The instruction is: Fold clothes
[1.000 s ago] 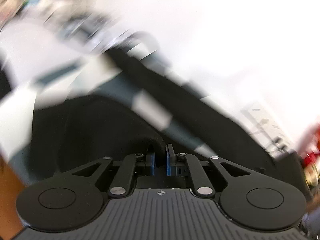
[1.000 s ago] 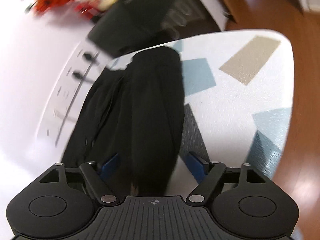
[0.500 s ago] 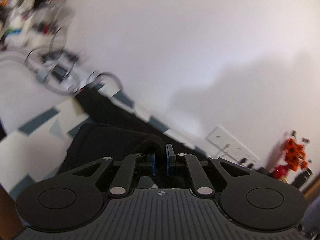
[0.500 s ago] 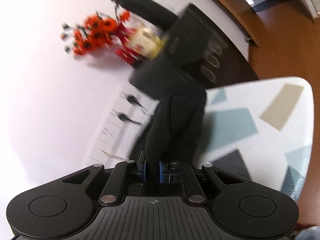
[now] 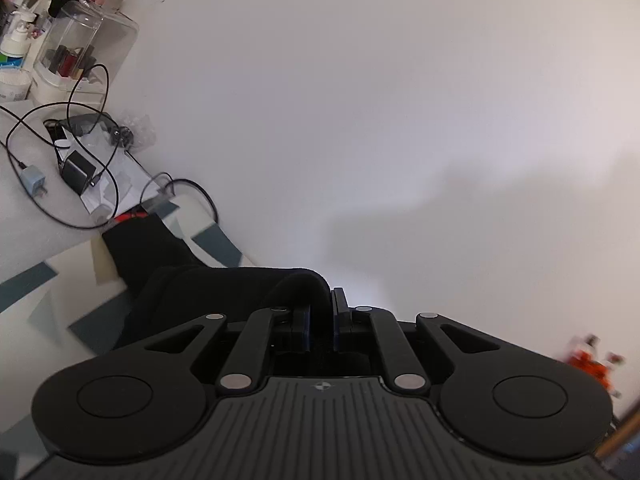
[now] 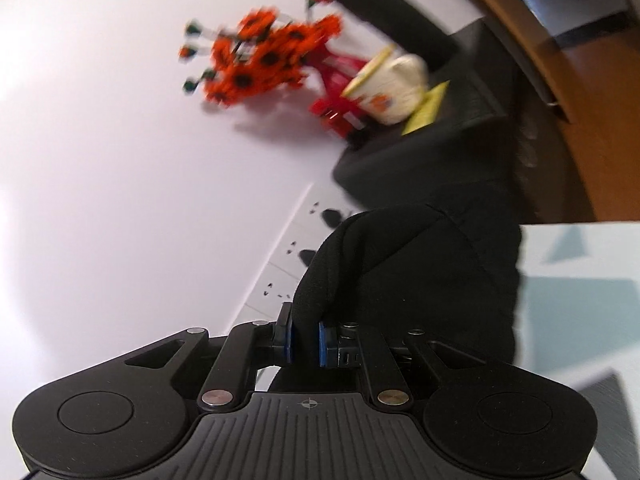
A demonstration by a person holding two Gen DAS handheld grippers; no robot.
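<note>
A black garment (image 5: 192,284) hangs lifted over a white table with blue-grey and tan patches (image 5: 36,276). My left gripper (image 5: 321,322) is shut on a rolled edge of the cloth, which drapes down to the left onto the table. In the right wrist view my right gripper (image 6: 304,340) is shut on another thick fold of the same black garment (image 6: 424,272), which falls away to the right over the table's edge (image 6: 580,256). The rest of the cloth lies hidden below both grippers.
A white wall fills most of both views. Black cables, a charger (image 5: 34,182) and clear containers (image 5: 80,52) clutter the desk at the left. Orange flowers (image 6: 264,56), a cream pot (image 6: 392,88) and a black unit (image 6: 460,128) stand at the right, over a wooden floor (image 6: 592,92).
The right gripper, open around the cloth a second ago, has shut on it. Both grippers have risen and tilted up toward the wall, lifting the garment off the table.
</note>
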